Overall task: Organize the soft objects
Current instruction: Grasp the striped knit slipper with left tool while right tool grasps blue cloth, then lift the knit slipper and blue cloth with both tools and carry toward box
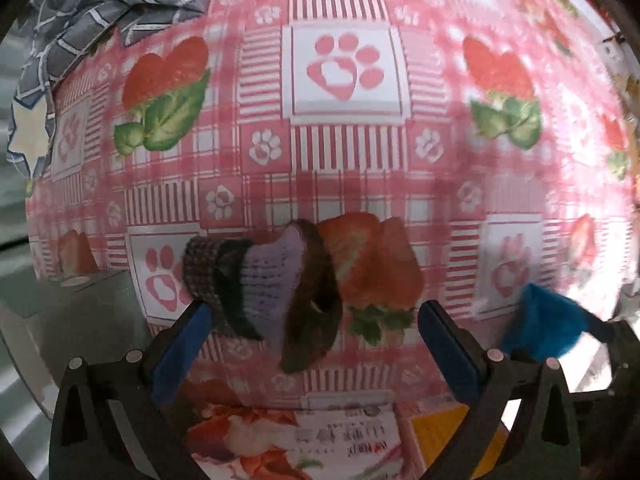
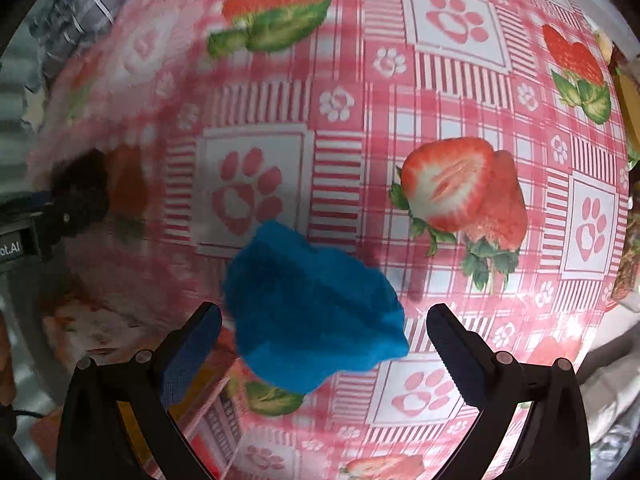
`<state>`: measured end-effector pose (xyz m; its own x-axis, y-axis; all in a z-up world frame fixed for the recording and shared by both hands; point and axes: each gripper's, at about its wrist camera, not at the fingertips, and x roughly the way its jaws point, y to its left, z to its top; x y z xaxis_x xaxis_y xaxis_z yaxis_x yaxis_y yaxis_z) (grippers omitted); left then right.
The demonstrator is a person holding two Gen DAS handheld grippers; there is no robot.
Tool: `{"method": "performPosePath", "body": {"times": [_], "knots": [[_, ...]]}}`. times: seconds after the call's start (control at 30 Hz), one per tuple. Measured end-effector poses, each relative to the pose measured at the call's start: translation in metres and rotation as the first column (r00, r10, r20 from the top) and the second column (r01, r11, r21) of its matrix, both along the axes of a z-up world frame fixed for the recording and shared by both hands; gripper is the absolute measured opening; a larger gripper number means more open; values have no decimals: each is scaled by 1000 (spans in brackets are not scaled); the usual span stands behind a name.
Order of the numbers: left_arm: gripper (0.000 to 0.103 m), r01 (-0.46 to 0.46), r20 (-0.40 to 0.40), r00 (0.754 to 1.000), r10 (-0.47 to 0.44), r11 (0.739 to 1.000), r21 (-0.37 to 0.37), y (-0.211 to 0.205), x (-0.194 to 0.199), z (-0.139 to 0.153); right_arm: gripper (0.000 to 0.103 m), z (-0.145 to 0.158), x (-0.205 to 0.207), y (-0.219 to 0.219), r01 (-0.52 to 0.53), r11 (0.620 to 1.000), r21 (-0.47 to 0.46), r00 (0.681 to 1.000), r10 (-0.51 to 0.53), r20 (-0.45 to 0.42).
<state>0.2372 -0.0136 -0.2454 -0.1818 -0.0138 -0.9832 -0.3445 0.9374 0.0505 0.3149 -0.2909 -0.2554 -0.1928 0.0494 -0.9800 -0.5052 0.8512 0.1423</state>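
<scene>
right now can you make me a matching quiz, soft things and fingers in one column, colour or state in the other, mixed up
Things:
1. fluffy soft cloth piece
2. knitted striped sock
3. crumpled checked fabric
4. left gripper fingers

Colour or state:
A. grey with white lines, at the table's far corner
B. wide apart, holding nothing
C. bright blue
D. lilac with dark bands

Pairs: 1-C, 2-D, 3-A, 4-B

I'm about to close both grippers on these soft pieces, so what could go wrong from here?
1. The left gripper is open around a striped knit piece that is bunched and folded; closing may catch only one fold.
2. The blue fuzzy cloth sits off-centre between the right gripper fingers, so a pinch might slip.
3. Either pinch might snag the tablecloth underneath.
</scene>
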Motion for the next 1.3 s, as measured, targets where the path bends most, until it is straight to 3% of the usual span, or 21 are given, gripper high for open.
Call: {"method": "performPosePath", "body": {"times": [0.1,0.2,0.33,0.4,0.5,0.6,0.7,0.77,0.8,0.87,1.0,1.13,1.3], "knots": [[103,16,-8,1000,-16,999,36,-5,0,-7,103,-15,-1,-5,12,999,-36,1000,-13,-21],[103,8,-11,1000,-7,999,48,-11,2,-19,103,-18,-10,-10,-30,995,-92,999,32,22],[103,17,-46,999,-13,997,76,7,7,-43,103,-15,-13,-18,-20,996,-87,999,22,31],[103,-24,-38,999,26,998,51,8,1,-55,103,-17,-14,-20,-20,996,-89,999,22,27],[103,-144,-52,989,141,986,-79,27,-11,-70,103,-15,-12,-15,-19,996,-93,999,22,25],[103,-136,-48,990,132,988,-72,33,-13,-74,103,-18,-25,9,-28,995,-93,999,32,42],[101,-98,-33,995,96,993,-62,28,-6,-75,88,1,-39,28,-34,996,-86,997,40,66],[93,-91,-16,996,90,994,-64,24,-6,-75,65,8,-39,26,-45,996,-75,995,51,88],[91,-87,-5,996,87,994,-60,18,-2,-74,58,13,-38,24,-50,996,-67,994,57,98],[71,-77,23,997,78,996,-50,16,-5,-64,39,18,-35,19,-42,999,-35,994,45,96],[59,-52,107,993,53,999,-15,15,2,-52,38,32,-25,-2,28,998,53,997,-32,74],[58,-42,169,985,40,999,9,11,3,-28,38,45,-22,-17,80,992,102,994,-87,60],[58,27,246,968,-41,998,59,8,1,12,38,64,-15,-51,147,981,129,987,-154,45]]}}
